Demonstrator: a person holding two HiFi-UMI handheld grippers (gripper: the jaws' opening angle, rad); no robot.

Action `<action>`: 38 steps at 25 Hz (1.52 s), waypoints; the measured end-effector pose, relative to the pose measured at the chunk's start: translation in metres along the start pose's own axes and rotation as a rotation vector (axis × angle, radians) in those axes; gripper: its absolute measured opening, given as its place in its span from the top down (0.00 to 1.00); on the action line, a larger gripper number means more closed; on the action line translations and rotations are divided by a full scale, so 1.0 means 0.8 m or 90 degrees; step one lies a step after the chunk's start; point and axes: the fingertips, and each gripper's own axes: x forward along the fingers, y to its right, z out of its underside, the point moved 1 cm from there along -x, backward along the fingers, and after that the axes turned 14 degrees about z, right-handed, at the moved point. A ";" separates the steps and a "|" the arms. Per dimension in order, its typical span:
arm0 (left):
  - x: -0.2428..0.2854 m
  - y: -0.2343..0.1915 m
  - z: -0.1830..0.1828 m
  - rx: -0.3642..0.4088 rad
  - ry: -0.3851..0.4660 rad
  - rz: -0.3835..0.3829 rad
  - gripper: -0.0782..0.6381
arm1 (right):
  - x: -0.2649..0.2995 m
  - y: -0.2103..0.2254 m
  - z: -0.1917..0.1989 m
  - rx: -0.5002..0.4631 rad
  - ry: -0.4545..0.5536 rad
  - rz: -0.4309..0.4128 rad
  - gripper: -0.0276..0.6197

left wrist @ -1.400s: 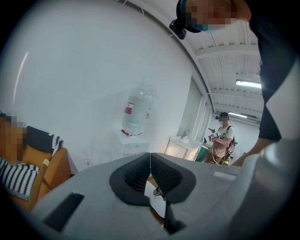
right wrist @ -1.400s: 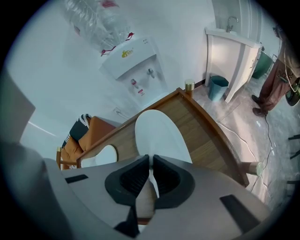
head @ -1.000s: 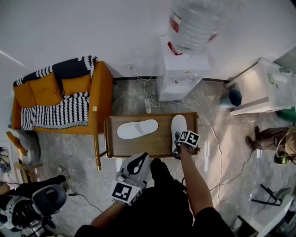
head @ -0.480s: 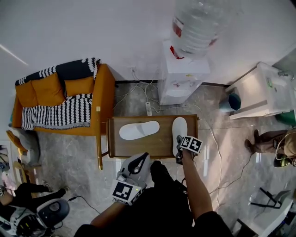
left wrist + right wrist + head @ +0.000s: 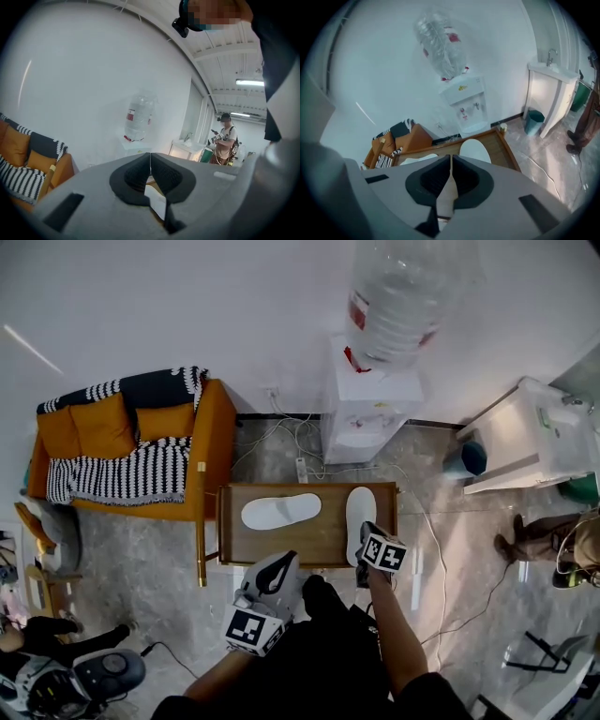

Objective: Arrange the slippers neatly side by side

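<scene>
Right hand-held gripper [image 5: 362,545], just-closed empty, above table [image 5: 319,535]

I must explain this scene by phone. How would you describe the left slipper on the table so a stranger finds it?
A low wooden table stands before the water dispenser. The left slipper lies on its sofa side. Both are white, but it lies crosswise, while the right slipper points toward the wall.
</scene>
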 end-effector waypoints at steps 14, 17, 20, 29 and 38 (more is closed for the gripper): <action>-0.004 -0.002 -0.016 -0.002 0.028 -0.116 0.87 | -0.130 -0.119 -0.070 -0.176 0.228 -0.234 0.94; -0.019 -0.011 -0.012 -0.007 0.028 -0.140 0.87 | -0.151 -0.151 -0.061 -0.206 0.240 -0.278 0.94; -0.032 -0.028 -0.017 -0.009 0.037 -0.161 0.87 | -0.164 -0.180 -0.056 -0.239 0.252 -0.304 0.94; -0.076 -0.094 -0.031 -0.007 0.054 -0.157 0.87 | -0.186 -0.254 -0.042 -0.316 0.285 -0.316 0.94; -0.120 -0.164 -0.044 0.000 0.061 -0.120 0.87 | -0.178 -0.325 -0.021 -0.327 0.261 -0.282 0.94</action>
